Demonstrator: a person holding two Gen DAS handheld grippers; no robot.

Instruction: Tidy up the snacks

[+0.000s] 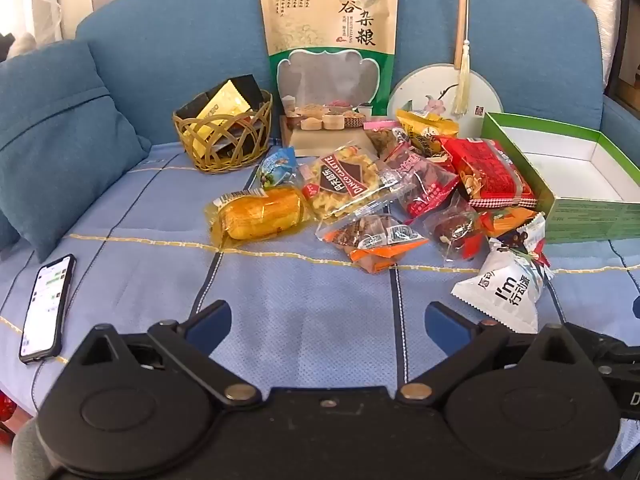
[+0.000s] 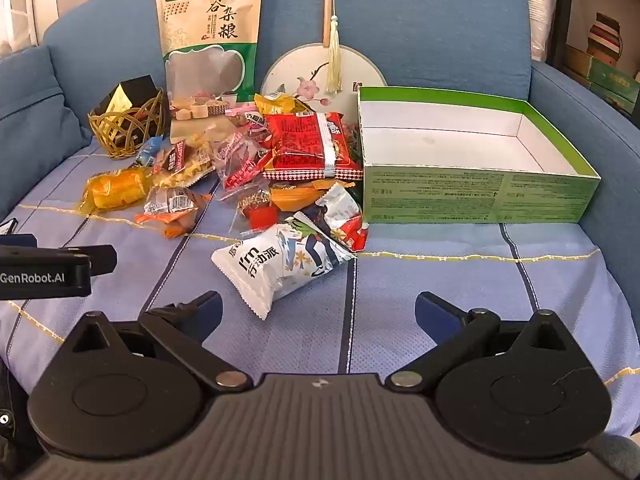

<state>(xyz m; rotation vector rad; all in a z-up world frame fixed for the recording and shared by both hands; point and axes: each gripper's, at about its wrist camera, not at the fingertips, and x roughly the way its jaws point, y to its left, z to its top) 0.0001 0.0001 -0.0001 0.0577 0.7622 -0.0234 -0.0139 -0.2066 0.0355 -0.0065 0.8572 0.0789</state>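
- Hovering over the sofa seat, the left tool (image 1: 328, 320) and the right tool (image 2: 318, 312) both have their jaws spread as wide as they go, with nothing between them and only bare blue checked cover below.
- Judging by the layout, sorting has not begun: every snack lies loose and the green box (image 2: 480, 196) is empty.
- Nearest the right tool lies the white snack pack (image 2: 280, 266), just ahead and a little left of its jaws; it looks like the easiest first pick, calling for a short reach forward and a pinch across its puffy middle.
- Beyond it the snack pile (image 2: 256, 160) spreads left of the box, with the red packet (image 2: 310, 148) leaning against the box wall.
- From the left view, the yellow bread pack (image 1: 260, 216) sits at the pile's near left edge.
- Farther back stand the wicker basket (image 1: 224, 140) and the tall grain pouch (image 1: 328, 40), against the sofa back.
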